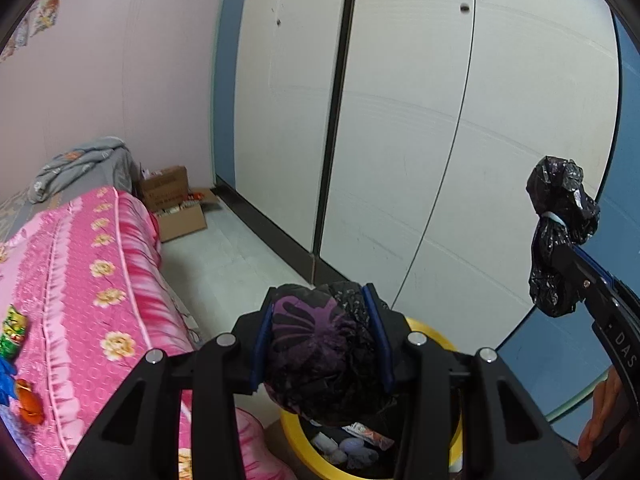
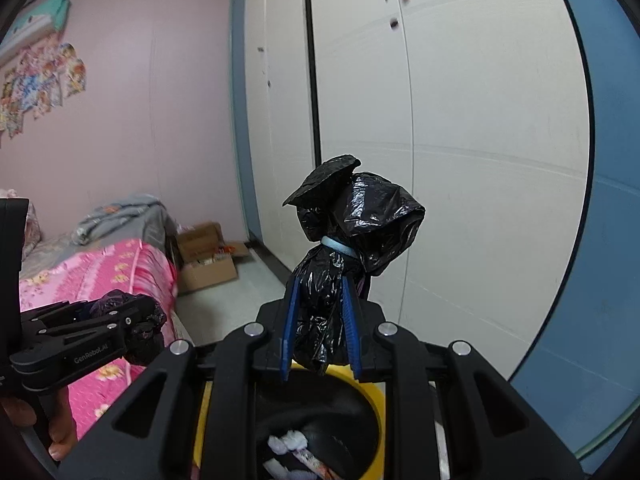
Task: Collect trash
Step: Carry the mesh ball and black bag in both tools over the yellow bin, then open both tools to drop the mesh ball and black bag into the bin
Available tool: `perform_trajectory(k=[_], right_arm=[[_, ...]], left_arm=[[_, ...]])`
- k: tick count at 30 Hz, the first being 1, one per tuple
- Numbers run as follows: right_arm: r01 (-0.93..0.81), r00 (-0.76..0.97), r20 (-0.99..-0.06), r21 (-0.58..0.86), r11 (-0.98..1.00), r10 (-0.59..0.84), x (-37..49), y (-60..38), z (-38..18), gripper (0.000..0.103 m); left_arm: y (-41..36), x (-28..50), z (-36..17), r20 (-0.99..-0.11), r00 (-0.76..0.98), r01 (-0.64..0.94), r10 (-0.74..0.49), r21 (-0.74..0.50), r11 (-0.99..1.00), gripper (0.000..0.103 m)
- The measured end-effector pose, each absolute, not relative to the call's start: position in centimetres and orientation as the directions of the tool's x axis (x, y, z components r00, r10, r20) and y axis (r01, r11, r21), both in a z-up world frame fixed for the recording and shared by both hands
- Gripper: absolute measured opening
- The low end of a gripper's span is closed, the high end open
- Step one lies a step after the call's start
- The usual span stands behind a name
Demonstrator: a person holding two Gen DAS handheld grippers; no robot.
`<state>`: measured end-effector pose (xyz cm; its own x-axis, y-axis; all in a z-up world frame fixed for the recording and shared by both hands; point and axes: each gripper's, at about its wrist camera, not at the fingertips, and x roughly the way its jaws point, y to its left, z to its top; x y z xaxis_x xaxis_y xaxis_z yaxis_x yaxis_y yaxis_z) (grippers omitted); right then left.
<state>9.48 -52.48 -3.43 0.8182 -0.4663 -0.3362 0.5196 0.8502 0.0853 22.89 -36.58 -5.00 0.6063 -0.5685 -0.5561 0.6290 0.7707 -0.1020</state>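
The yellow trash bin stood directly below both grippers, its mouth open upward with wrappers and crumpled white tissues visible inside. That was the relation the coming move seemed to turn on: each load hung just above the rim, so the way in was straight down.

The left gripper was clenched on a bundle of black and purple plastic, packed between its blue pads. The right gripper gripped a black garbage bag by its lower part; the bag's long axis ran upward out of the jaws, pinched by a pale blue band with the bulging end above. Both grippers sat over the bin, and I could not tell which was nearer.

Counted: one bin, two grippers, two bundles of plastic, one in each.

To the left lay a bed with a pink flowered quilt, a few small wrappers on it. Farther back stood two open cardboard boxes and grey bedding, by the pink wall, with the white wardrobe doors beyond.
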Motion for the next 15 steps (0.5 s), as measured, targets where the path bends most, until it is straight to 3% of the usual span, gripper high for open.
perform_trajectory(k=[15], right_arm=[[0.488,0.776,-0.516,0.124,0.864,-0.364,13.2,-55.0,-10.8,0.020]], left_arm=[[-40.6,25.1,-12.6,-0.681,0.516,0.636,-0.518,-0.100,0.765,0.040]])
